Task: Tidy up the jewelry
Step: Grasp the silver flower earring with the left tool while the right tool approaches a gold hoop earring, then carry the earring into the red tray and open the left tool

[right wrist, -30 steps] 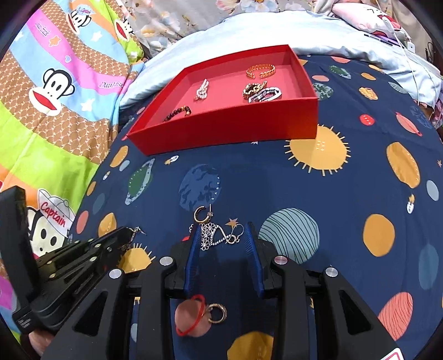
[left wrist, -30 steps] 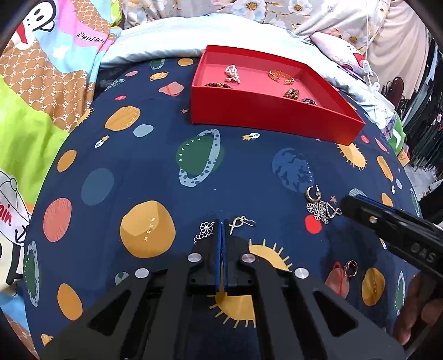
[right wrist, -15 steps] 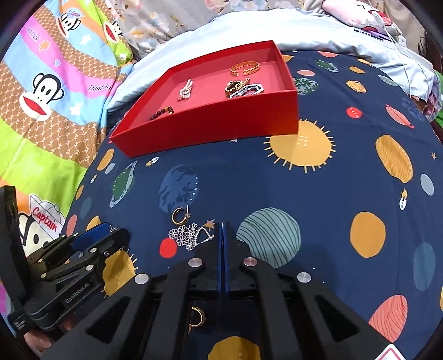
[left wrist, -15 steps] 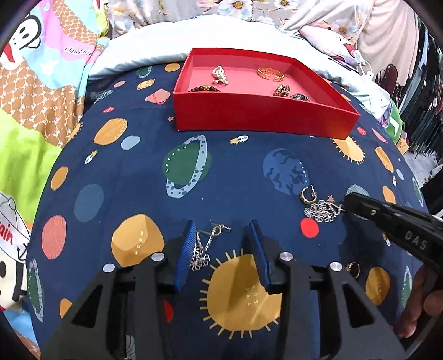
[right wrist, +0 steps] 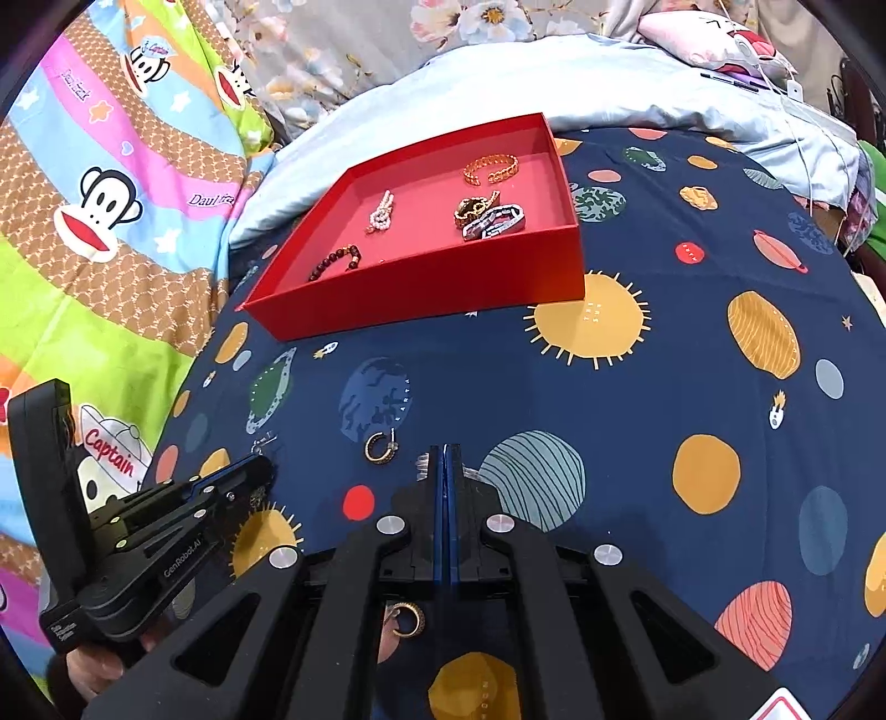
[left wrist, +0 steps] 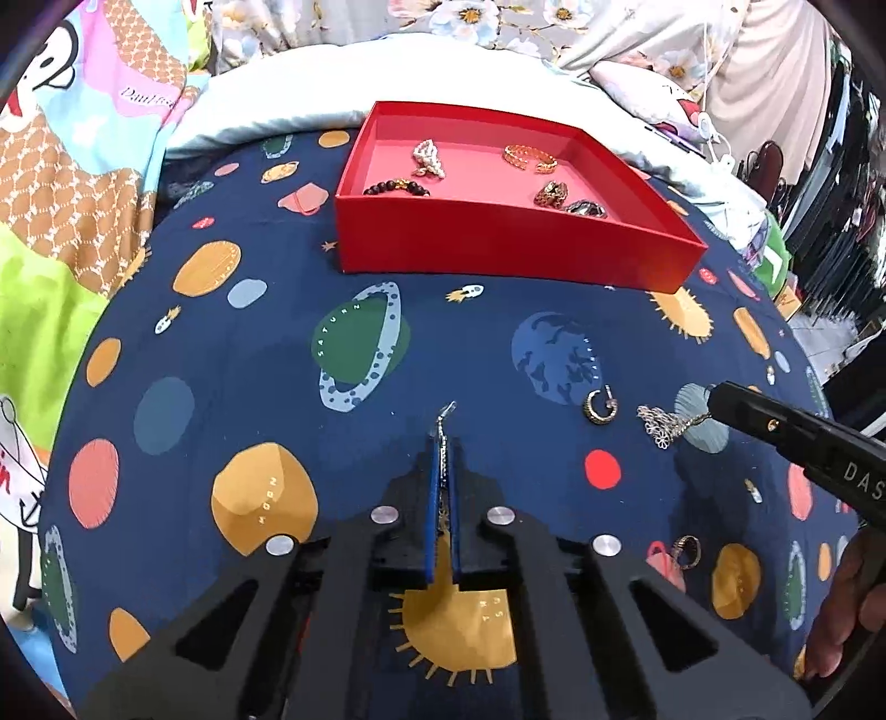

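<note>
Nearest to me, the left gripper [left wrist: 443, 443] has its blue pads pressed together on a thin silver earring [left wrist: 446, 412], whose hooked end pokes out past the fingertips above the space-print bedsheet [left wrist: 232, 387]; off to its right, the right gripper [left wrist: 714, 399] is likewise clamped, pinching a silver flower-cluster earring [left wrist: 662, 425] that dangles from its tip over a striped planet in the print; seen from that gripper's own camera the jaws are tight together [right wrist: 446, 448], with only a sliver of the piece showing at either side. A gold ring [left wrist: 686, 550] lies on the sheet near the front right, beside a pink patch; a gold hoop earring [left wrist: 601, 404] lies further on, between the two grippers and just left of the flower piece. Beyond all that, well apart from both grippers, sits the red tray [left wrist: 498, 243], holding a dark bead bracelet [left wrist: 396, 188], a pearl piece [left wrist: 429, 157], a gold chain bracelet [left wrist: 529, 158], a brown-gold ring [left wrist: 552, 194] and a silver link bracelet [left wrist: 586, 209]; behind it are a pale blue pillow [left wrist: 332, 83] and floral bedding [left wrist: 498, 27].
</note>
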Action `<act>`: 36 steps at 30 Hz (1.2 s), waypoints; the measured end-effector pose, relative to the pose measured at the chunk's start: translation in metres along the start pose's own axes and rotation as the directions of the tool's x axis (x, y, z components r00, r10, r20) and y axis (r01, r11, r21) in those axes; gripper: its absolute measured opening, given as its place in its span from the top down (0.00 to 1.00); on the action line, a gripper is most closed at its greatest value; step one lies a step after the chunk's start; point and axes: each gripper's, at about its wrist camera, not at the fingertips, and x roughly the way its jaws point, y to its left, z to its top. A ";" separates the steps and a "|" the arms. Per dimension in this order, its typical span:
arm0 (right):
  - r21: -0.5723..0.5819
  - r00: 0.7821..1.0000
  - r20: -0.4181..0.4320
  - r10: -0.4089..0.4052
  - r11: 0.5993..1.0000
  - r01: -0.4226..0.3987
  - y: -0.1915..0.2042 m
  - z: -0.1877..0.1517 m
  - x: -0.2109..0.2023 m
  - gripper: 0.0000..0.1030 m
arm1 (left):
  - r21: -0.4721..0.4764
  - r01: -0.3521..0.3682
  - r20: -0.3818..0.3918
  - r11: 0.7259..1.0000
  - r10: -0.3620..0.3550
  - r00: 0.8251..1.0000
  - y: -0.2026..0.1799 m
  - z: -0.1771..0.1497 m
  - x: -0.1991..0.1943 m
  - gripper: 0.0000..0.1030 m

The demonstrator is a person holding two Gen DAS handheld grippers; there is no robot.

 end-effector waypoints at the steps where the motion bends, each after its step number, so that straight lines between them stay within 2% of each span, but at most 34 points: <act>1: 0.000 1.000 0.001 0.002 1.000 -0.002 0.000 -0.001 -0.002 0.99 | -0.001 0.003 0.002 1.000 -0.003 1.000 0.000 -0.001 -0.001 0.99; 7: -0.003 1.000 0.016 0.017 1.000 -0.017 0.004 -0.002 -0.013 0.99 | -0.025 0.020 0.020 0.999 -0.020 1.000 0.002 0.000 -0.014 0.99; 15: -0.028 0.994 0.096 0.061 0.998 -0.058 0.014 0.017 -0.050 0.99 | -0.024 0.042 0.078 0.999 -0.040 0.996 0.000 0.017 -0.046 0.99; 23: -0.089 0.979 0.172 0.109 0.992 -0.094 0.023 0.066 -0.072 0.99 | 0.028 0.063 0.164 0.998 -0.066 0.984 -0.015 0.067 -0.069 0.99; 26: -0.104 0.974 0.198 0.113 0.990 -0.094 0.024 0.089 -0.073 0.99 | 0.059 0.047 0.196 0.997 -0.057 0.979 -0.022 0.090 -0.069 0.99; 31: -0.115 0.972 0.219 0.086 0.991 -0.062 0.020 0.132 -0.057 0.99 | 0.093 0.032 0.222 0.995 -0.052 0.974 -0.032 0.134 -0.054 0.98; 36: -0.114 0.975 0.213 0.062 0.993 -0.038 0.012 0.167 -0.028 0.99 | 0.103 0.016 0.211 0.995 -0.037 0.977 -0.039 0.167 -0.022 0.98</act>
